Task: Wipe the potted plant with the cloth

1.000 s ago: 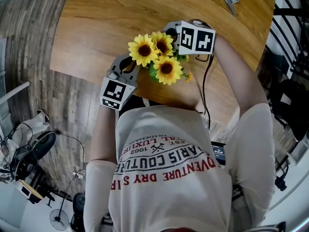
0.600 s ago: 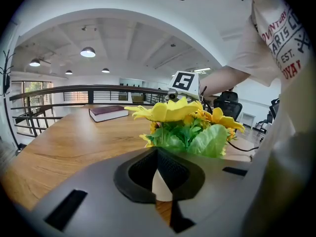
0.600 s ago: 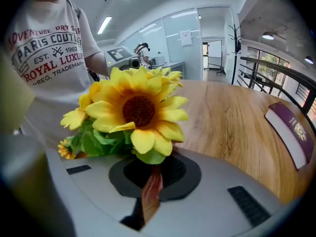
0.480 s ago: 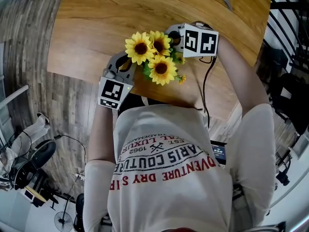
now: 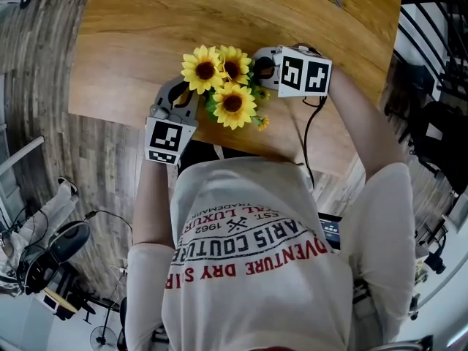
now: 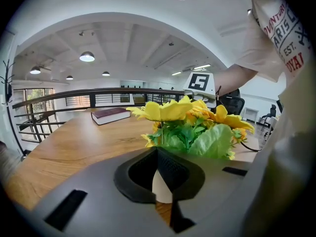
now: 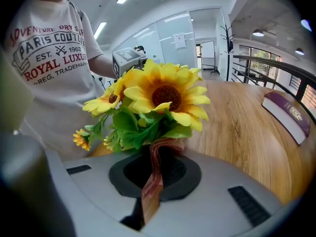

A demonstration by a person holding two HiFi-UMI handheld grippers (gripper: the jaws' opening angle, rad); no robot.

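Here, seen from above, a person (image 5: pixel 248 254) in a white printed T-shirt leans over the near edge of a wooden tabletop (image 5: pixel 146 28), holding tongs on each side.

The left tongs (image 6: pixel 157 151) are pressed together, their dark pads meeting at the tips with nothing plainly pinched. Through the slit behind those tips shows a sliver of the white pot (image 6: pixel 162 187), with wood under it. Whether the tongs touch the pot cannot be told.

The right tongs (image 7: pixel 162 143) are clamped on a strip of reddish striped cloth (image 7: pixel 152 181), which runs from the tips back between the pads. The cloth's far end lies right against the green leaves (image 7: pixel 133 127) below the blooms.

The potted plant (image 5: pixel 219 86) stands between the two tongs, close to the tabletop's near edge. It has three large yellow sunflowers (image 5: pixel 232 102) with dark centres, and from above they hide the pot. The left tongs lie at the plant's left and the right tongs at its right, both with their tips under the blooms. A black cable (image 5: pixel 311 134) hangs from the right tongs toward the person.

Farther off on the tabletop lies a closed dark red book (image 6: pixel 111 115), well apart from the plant. Beyond it a dark railing (image 6: pixel 74 95) runs along the room's edge, with round ceiling lamps (image 6: pixel 87 57) above.
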